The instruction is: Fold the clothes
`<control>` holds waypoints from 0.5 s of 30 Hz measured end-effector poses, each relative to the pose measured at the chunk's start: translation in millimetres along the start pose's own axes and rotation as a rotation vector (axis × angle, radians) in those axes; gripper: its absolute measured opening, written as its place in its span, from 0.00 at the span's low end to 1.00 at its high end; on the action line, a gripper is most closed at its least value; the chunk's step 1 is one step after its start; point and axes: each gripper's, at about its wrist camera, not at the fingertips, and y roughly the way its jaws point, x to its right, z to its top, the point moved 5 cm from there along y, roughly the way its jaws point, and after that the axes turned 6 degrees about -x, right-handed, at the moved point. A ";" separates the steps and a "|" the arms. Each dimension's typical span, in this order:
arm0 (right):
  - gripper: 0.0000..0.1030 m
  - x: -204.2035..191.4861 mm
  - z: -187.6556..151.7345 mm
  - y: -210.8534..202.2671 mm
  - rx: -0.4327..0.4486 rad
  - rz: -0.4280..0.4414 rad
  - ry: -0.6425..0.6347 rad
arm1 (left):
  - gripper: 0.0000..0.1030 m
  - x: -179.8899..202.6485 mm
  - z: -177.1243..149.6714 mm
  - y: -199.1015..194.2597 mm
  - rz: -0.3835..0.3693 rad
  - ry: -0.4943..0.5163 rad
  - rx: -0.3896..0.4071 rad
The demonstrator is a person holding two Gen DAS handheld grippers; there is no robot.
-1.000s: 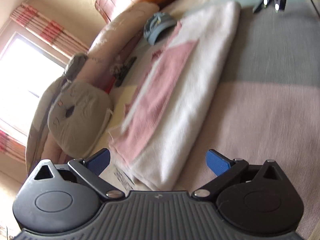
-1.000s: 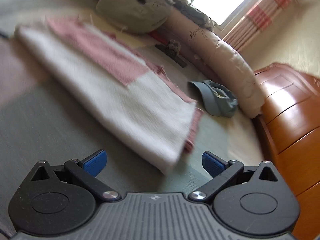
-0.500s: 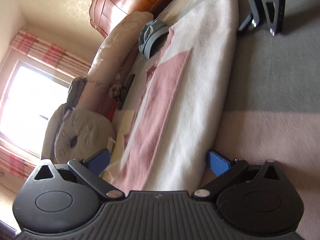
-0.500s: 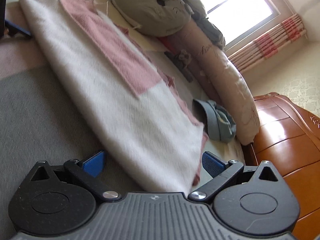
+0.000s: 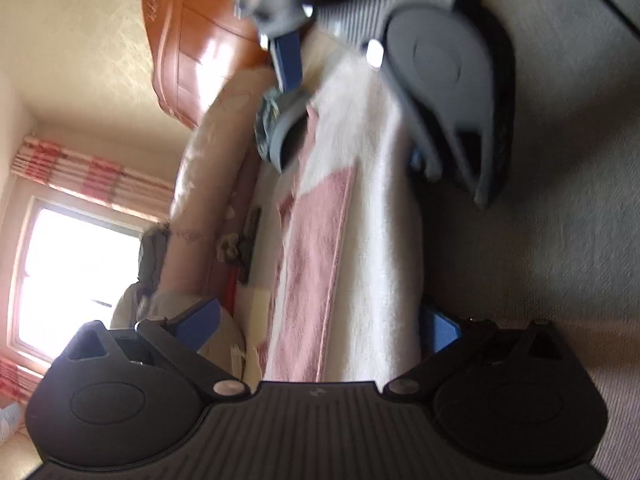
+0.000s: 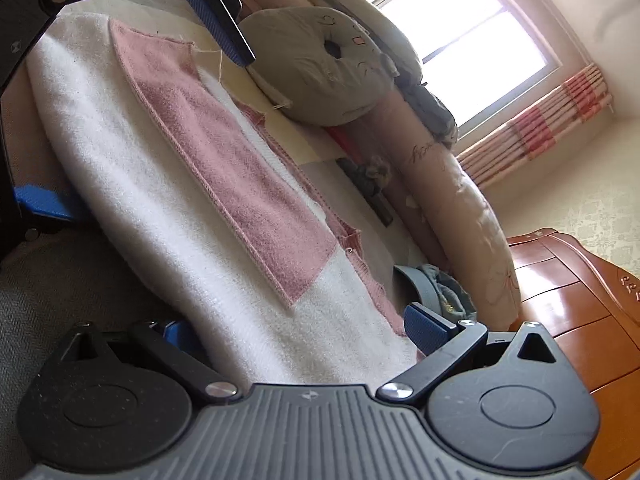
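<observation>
Both jaws stand spread: left gripper (image 5: 318, 326) and right gripper (image 6: 298, 328) straddle opposite ends of the white-and-pink garment (image 6: 172, 184), folded long beside the bolster pillow (image 6: 460, 208); soft, thick, floppy, best pinched at end edges

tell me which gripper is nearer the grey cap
Right. The right gripper straddles the cloth's end beside the grey cap; the left gripper is at the far end.

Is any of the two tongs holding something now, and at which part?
Nothing is held yet. Left tongs and right tongs are both open, each straddling one opposite short end of the folded white-and-pink cloth.
</observation>
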 end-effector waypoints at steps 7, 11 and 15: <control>1.00 14.8 -35.9 3.0 -0.065 -0.019 -0.002 | 0.99 -8.4 -52.1 15.9 0.105 0.110 -0.163; 1.00 23.9 -52.2 4.9 -0.089 -0.047 -0.052 | 0.99 -7.7 -62.3 15.6 0.111 0.114 -0.198; 1.00 21.9 -57.3 8.3 -0.091 -0.074 -0.121 | 0.99 1.5 -52.6 18.9 0.127 0.154 -0.195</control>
